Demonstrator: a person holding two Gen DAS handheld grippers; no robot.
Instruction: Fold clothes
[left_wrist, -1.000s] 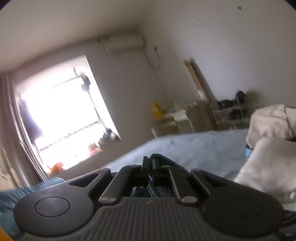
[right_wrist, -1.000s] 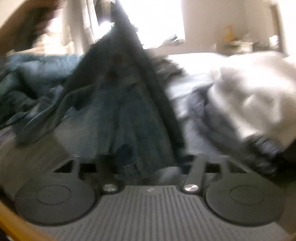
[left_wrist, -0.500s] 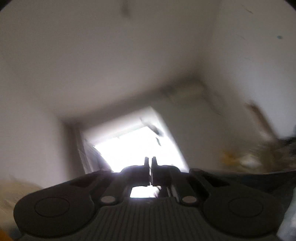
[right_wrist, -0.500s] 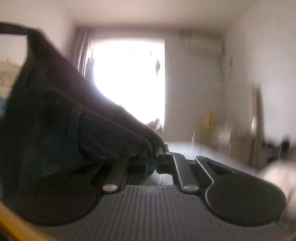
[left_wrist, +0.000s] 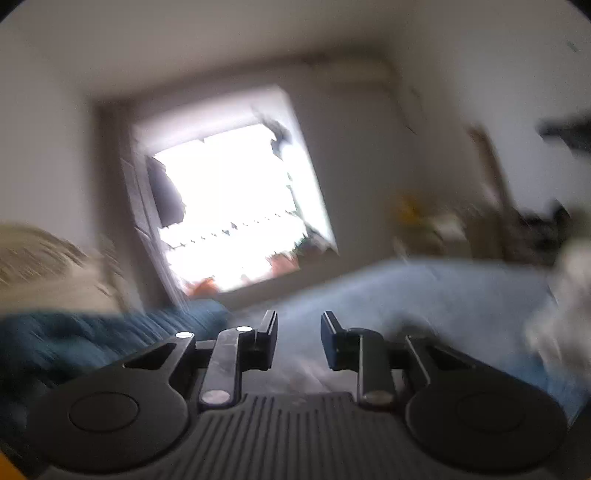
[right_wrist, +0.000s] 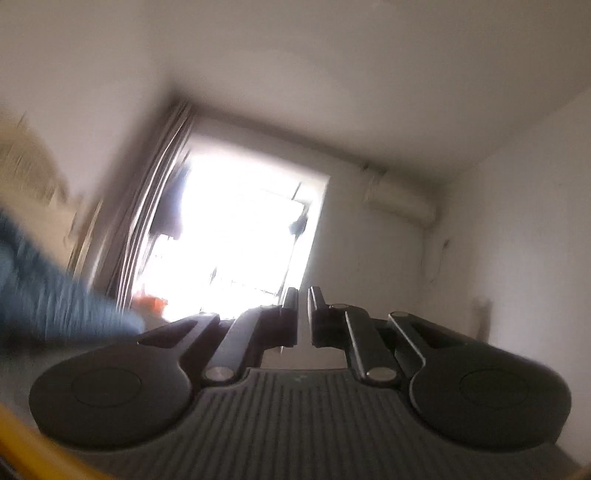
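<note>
Left gripper (left_wrist: 298, 325) jaws opening, clear gap, nothing between them, only pale blue bed (left_wrist: 461, 291) seen through the gap. Right gripper (right_wrist: 303, 301) jaws nearly closed, thin slit of light between the fingers, no cloth visible in it, so it grasps nothing that shows. Both views heavily blurred. Left view only: bed surface running to its far edge below the window (left_wrist: 236, 206), white clothes (left_wrist: 565, 295) piled at the bed's right edge, dark blue garment (left_wrist: 92, 332) along the bed's left edge beside the left finger, cluttered furniture (left_wrist: 443, 229) against the far wall. Right view only: ceiling, curtain (right_wrist: 147, 206) left of the window, air conditioner (right_wrist: 400, 201) high on the wall, blue cloth (right_wrist: 48, 295) smeared at left edge, apart from the fingers; whether it is the same garment cannot be told. Left gripper points slightly down over the bed, rolled a bit; right gripper tilted upward toward window and ceiling, rolled.
</note>
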